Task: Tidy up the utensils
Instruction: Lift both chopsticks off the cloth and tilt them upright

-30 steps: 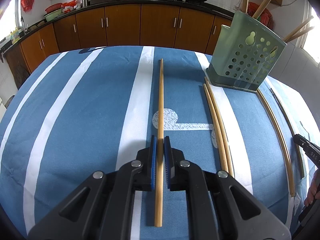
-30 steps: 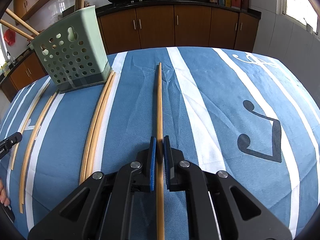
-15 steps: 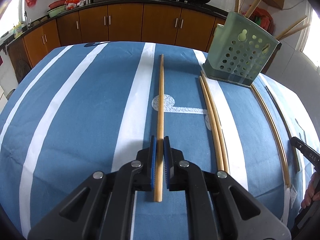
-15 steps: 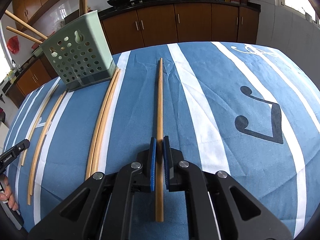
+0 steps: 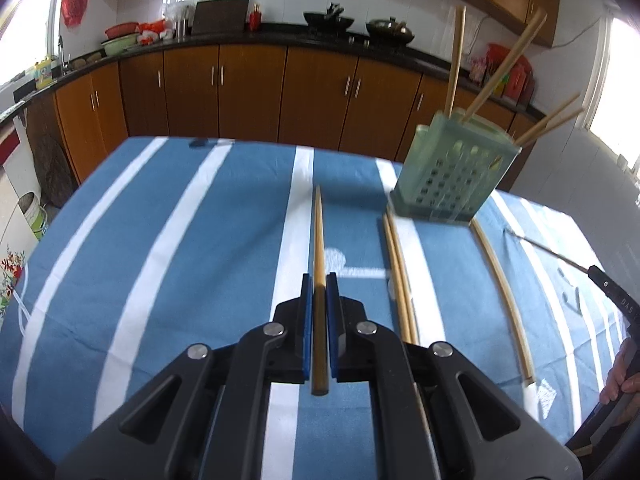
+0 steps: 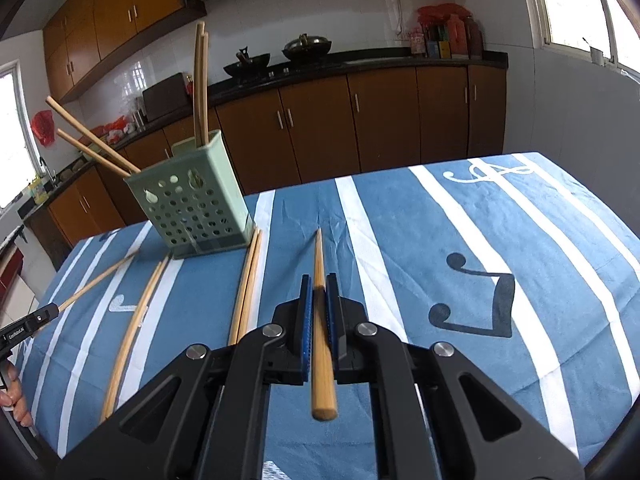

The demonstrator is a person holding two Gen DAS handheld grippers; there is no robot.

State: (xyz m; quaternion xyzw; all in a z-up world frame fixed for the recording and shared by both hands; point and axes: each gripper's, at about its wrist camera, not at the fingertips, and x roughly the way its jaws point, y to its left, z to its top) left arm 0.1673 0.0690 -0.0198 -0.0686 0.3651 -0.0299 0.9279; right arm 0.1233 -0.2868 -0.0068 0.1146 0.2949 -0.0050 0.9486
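My left gripper (image 5: pixel 319 280) is shut on a wooden chopstick (image 5: pixel 318 232), held lifted above the blue striped cloth and pointing away from me. My right gripper (image 6: pixel 319 282) is shut on a second chopstick (image 6: pixel 319 256), also off the cloth. The green perforated holder (image 5: pixel 452 176) stands at the far right in the left wrist view, with several chopsticks upright in it. In the right wrist view the holder (image 6: pixel 192 208) is at the far left. Each view catches the other gripper at its edge, with its chopstick.
A pair of chopsticks (image 5: pixel 396 272) lies on the cloth just in front of the holder, also visible as a pair (image 6: pixel 250 280) in the right wrist view. Another chopstick (image 5: pixel 500 276) lies past the holder. Brown kitchen cabinets (image 6: pixel 360 120) stand behind the table's far edge.
Both grippers have risen and tilted up, each lifting its chopstick off the cloth. The holder now looks farther off and more of the kitchen wall shows.
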